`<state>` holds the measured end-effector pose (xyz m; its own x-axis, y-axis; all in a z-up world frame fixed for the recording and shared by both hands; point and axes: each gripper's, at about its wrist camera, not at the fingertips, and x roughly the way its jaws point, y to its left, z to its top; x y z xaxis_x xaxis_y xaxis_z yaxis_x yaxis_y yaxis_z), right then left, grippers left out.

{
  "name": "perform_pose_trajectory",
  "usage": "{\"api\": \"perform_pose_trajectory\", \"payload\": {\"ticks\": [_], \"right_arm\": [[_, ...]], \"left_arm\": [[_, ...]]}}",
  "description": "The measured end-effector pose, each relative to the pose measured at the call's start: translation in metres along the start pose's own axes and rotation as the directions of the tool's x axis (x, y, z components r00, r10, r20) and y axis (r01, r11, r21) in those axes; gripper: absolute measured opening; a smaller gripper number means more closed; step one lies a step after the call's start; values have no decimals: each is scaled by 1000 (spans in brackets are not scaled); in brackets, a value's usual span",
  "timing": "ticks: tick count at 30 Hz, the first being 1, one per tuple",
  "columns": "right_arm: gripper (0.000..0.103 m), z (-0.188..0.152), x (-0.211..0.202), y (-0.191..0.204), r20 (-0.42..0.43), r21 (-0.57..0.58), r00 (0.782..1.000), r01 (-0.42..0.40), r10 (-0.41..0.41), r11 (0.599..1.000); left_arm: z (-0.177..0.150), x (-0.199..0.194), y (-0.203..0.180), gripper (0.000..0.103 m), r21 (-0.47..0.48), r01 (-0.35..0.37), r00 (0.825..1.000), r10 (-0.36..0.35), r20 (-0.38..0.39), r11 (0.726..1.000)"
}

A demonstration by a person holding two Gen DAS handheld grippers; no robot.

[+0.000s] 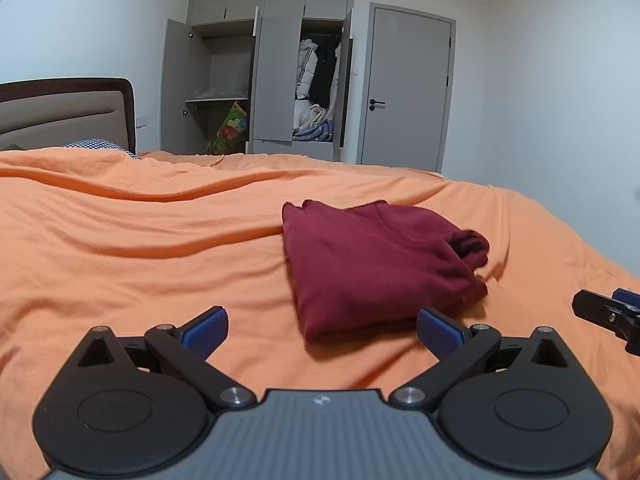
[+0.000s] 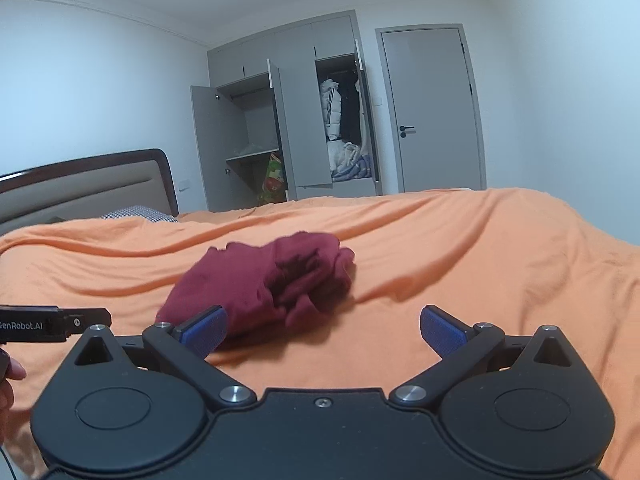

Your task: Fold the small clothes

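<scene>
A dark red garment (image 1: 372,264) lies folded into a compact bundle on the orange bedspread (image 1: 140,248). Its right end is bunched into a loose roll. My left gripper (image 1: 322,330) stands open just in front of the garment's near edge, nothing between its blue pads. In the right wrist view the same garment (image 2: 256,284) lies ahead and to the left. My right gripper (image 2: 324,330) is open too, with its left pad close to the garment's near edge. The right gripper's tip (image 1: 608,312) shows at the left wrist view's right edge.
The orange bedspread (image 2: 460,264) is wrinkled and spreads wide on all sides. A headboard (image 1: 68,112) and patterned pillow (image 1: 100,145) sit at far left. An open grey wardrobe (image 1: 280,80) with hanging clothes and a closed door (image 1: 408,92) stand beyond the bed. A hand (image 2: 10,376) shows at left.
</scene>
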<state>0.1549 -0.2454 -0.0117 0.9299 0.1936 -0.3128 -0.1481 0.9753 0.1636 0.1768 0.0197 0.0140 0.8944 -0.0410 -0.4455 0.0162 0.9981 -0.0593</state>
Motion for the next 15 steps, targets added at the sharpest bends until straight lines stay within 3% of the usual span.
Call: {"api": "perform_pose_trajectory", "payload": {"ticks": [15], "right_arm": [[102, -25, -13, -4, -35, -20, 998, 44, -44, 999]], "left_arm": [[-22, -2, 5, 103, 12, 14, 1000, -14, -19, 1000]]}}
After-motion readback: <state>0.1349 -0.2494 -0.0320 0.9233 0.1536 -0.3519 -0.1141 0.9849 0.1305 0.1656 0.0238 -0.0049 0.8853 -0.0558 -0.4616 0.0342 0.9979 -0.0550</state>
